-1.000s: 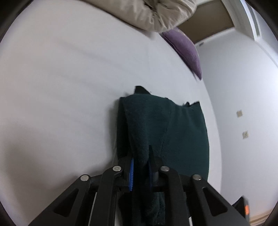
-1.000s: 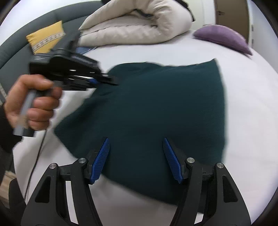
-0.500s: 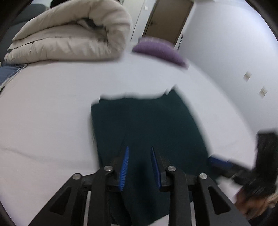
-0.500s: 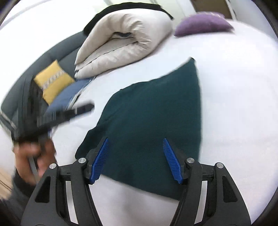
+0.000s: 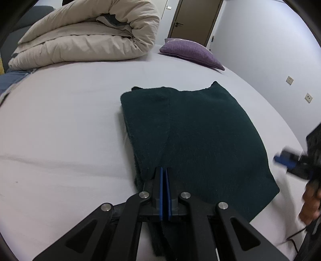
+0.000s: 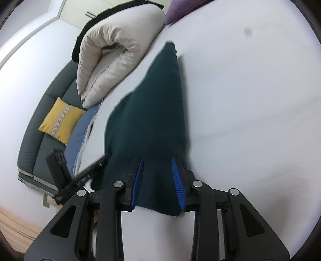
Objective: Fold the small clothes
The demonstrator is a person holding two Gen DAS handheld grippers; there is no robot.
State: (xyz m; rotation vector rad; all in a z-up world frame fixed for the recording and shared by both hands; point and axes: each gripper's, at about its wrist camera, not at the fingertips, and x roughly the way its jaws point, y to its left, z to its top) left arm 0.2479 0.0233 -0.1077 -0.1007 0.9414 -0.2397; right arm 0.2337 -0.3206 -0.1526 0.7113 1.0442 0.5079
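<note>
A dark green fleece garment (image 5: pixel 200 136) lies flat on the white bed sheet (image 5: pixel 60 120), with a flap folded over its left side. My left gripper (image 5: pixel 164 168) rests over its near left part. Its blue pads meet and no cloth shows between them. In the right wrist view the garment (image 6: pixel 152 112) stretches away from my right gripper (image 6: pixel 157 160). That gripper's jaws are closing with the garment's near corner between them, and the pads stand apart from it. The right gripper (image 5: pixel 280 160) shows blurred at the garment's right edge, held by a hand (image 5: pixel 311 202).
A rolled beige duvet (image 5: pixel 86 36) and a purple pillow (image 5: pixel 188 50) lie at the far end of the bed. A grey sofa with a yellow cushion (image 6: pixel 60 120) stands beyond a blue cloth (image 6: pixel 80 136). A brown door (image 5: pixel 196 18) is in the far wall.
My left gripper let go of the fold it pinched, drew back and shut. The right gripper rolled, slid to the garment's near corner and narrowed its jaws.
</note>
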